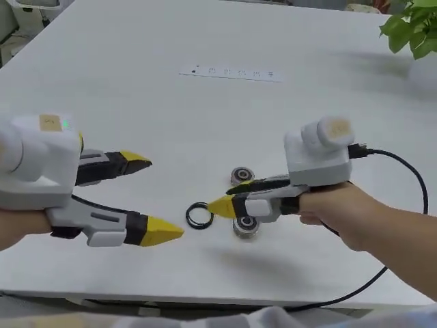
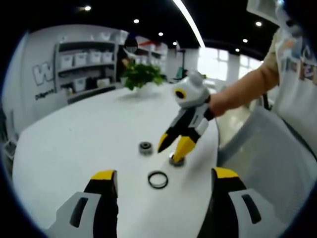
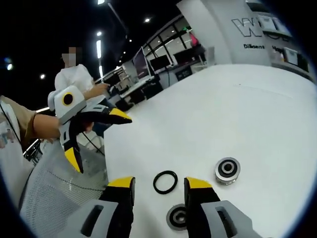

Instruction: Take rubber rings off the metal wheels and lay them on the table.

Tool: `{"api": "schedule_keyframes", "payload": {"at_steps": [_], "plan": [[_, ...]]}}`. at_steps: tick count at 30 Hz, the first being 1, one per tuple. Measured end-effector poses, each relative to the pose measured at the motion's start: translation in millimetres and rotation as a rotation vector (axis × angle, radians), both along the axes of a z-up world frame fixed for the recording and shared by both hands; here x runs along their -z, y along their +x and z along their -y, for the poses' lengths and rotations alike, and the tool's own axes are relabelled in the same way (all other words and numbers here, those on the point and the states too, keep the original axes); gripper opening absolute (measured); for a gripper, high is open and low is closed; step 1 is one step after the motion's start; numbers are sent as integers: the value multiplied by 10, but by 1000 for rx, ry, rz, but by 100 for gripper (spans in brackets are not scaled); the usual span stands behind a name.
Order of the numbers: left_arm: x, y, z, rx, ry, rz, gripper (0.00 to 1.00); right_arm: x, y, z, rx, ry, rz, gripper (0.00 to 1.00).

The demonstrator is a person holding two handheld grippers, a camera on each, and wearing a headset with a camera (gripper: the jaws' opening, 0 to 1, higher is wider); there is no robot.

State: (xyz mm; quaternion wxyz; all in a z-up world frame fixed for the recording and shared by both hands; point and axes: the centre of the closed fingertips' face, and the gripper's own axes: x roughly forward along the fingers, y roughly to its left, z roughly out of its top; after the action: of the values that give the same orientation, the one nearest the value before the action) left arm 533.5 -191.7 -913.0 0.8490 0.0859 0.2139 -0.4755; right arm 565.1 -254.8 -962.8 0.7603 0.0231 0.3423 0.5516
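Note:
A loose black rubber ring [image 1: 199, 216] lies flat on the white table [image 1: 205, 116]. Two metal wheels sit beside it, one farther back [image 1: 242, 175] and one nearer [image 1: 246, 225], partly under my right gripper [image 1: 217, 203]. That gripper hovers with its yellow tips just right of the ring, open a little, holding nothing. In the right gripper view the ring [image 3: 165, 182] lies just ahead of the jaws and a wheel [image 3: 177, 216] sits low between them. My left gripper [image 1: 151, 197] stands wide open left of the ring [image 2: 158, 179], empty.
A white power strip [image 1: 232, 72] lies across the table farther back. A green plant [image 1: 413, 27] stands at the far right corner. The right gripper's black cable [image 1: 389, 260] loops over the near table edge. A mesh chair [image 3: 54, 198] is beside the table.

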Motion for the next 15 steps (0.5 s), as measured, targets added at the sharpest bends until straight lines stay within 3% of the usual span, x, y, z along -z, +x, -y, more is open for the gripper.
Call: {"api": "schedule_keyframes", "payload": {"at_steps": [8, 15], "plan": [[-147, 7, -47, -36, -10, 32, 79, -288, 36, 218, 40, 32, 87, 50], [-259, 6, -62, -59, -19, 54, 80, -447, 17, 451, 62, 24, 181, 61]]}}
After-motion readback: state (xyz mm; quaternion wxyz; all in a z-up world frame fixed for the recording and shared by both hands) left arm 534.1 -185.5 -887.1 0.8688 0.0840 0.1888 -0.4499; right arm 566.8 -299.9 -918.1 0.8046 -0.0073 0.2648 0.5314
